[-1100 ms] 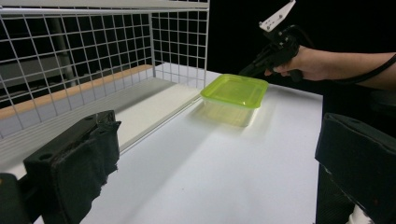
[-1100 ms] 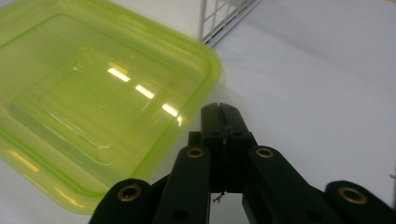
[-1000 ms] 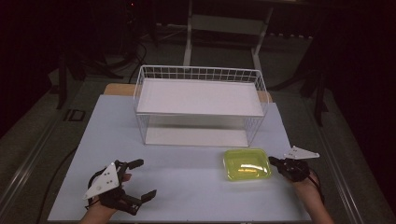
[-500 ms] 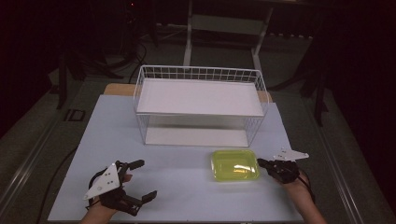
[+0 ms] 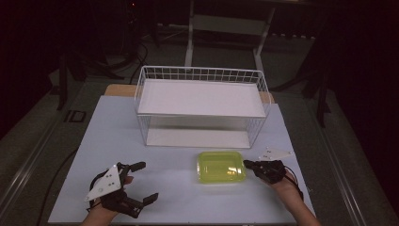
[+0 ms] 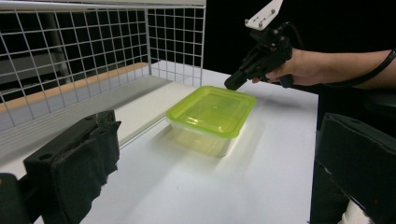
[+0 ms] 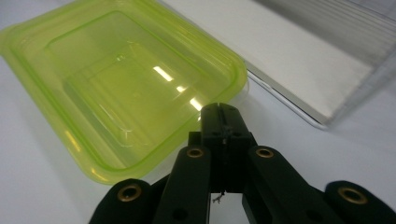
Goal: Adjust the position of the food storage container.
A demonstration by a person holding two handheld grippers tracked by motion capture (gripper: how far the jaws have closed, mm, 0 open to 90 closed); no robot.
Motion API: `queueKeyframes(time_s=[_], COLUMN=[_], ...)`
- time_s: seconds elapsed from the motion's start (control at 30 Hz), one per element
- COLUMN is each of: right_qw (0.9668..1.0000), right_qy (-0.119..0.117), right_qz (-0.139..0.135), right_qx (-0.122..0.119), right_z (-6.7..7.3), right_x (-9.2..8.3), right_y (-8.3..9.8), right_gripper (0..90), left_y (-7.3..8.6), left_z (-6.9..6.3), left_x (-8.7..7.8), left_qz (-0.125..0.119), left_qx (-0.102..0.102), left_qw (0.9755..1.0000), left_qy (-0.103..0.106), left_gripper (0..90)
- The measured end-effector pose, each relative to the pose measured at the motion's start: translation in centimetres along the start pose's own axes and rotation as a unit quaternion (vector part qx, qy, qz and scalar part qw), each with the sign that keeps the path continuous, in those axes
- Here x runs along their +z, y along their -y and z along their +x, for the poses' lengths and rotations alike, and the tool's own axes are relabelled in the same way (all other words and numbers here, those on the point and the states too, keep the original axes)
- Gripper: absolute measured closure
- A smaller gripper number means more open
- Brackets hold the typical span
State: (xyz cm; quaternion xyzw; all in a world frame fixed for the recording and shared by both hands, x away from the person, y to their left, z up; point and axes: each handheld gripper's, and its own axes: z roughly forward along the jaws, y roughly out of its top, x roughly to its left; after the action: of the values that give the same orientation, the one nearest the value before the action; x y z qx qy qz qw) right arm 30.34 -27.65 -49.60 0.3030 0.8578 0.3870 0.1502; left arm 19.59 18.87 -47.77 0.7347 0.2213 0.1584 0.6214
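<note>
A translucent yellow-green lidded container (image 5: pixel 221 166) (image 6: pixel 212 112) (image 7: pixel 126 88) lies flat on the white table, in front of the wire rack. My right gripper (image 5: pixel 248 164) (image 6: pixel 231 84) (image 7: pixel 223 112) is shut with nothing between its jaws. Its joined tips rest against the container's right rim. My left gripper (image 5: pixel 147 181) (image 6: pixel 215 177) stands open at the front left of the table. It holds nothing and points toward the container from well apart.
A white wire rack (image 5: pixel 202 75) (image 6: pixel 93 46) with a solid shelf stands at the back middle; its white base plate (image 7: pixel 299 51) lies just behind the container. The white table (image 5: pixel 117 132) ends close behind my hands. The floor around it is dark.
The container has slid to the left across the table, with my shut right gripper moving left against its right rim. The left gripper has stayed in place.
</note>
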Motion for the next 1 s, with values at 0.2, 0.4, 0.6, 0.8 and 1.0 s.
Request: queueKeyframes(time_s=[0.2, 0.4, 0.6, 0.8, 1.0], right_qw=[0.9998, 0.9992, 0.9984, 0.9976, 0.9968], right_qy=[-0.019, -0.034, -0.047, -0.056, -0.064], right_qz=[-0.004, -0.002, -0.001, -0.001, -0.003], right_qx=[-0.005, -0.022, -0.031, -0.042, -0.047], right_z=[1.0, 2.0, 2.7, 3.1, 3.7], right_x=[0.9, 1.8, 2.6, 3.5, 4.4], right_y=[-0.8, -1.7, -2.4, -3.1, -3.8], right_gripper=[90.0, 90.0, 90.0, 90.0, 90.0], left_y=[0.0, 0.0, 0.1, 0.1, 0.1], left_z=[0.0, 0.0, -0.1, -0.2, -0.2], left_x=[0.0, 0.0, 0.0, 0.0, 0.0], left_qz=[0.001, 0.002, 0.003, 0.004, 0.005], left_qx=[0.000, -0.001, 0.000, 0.002, 0.001], left_qw=[1.0000, 1.0000, 1.0000, 1.0000, 1.0000], left_qy=[0.001, 0.001, 0.002, 0.002, 0.004], left_gripper=[0.2, 0.2, 0.2, 0.2, 0.2])
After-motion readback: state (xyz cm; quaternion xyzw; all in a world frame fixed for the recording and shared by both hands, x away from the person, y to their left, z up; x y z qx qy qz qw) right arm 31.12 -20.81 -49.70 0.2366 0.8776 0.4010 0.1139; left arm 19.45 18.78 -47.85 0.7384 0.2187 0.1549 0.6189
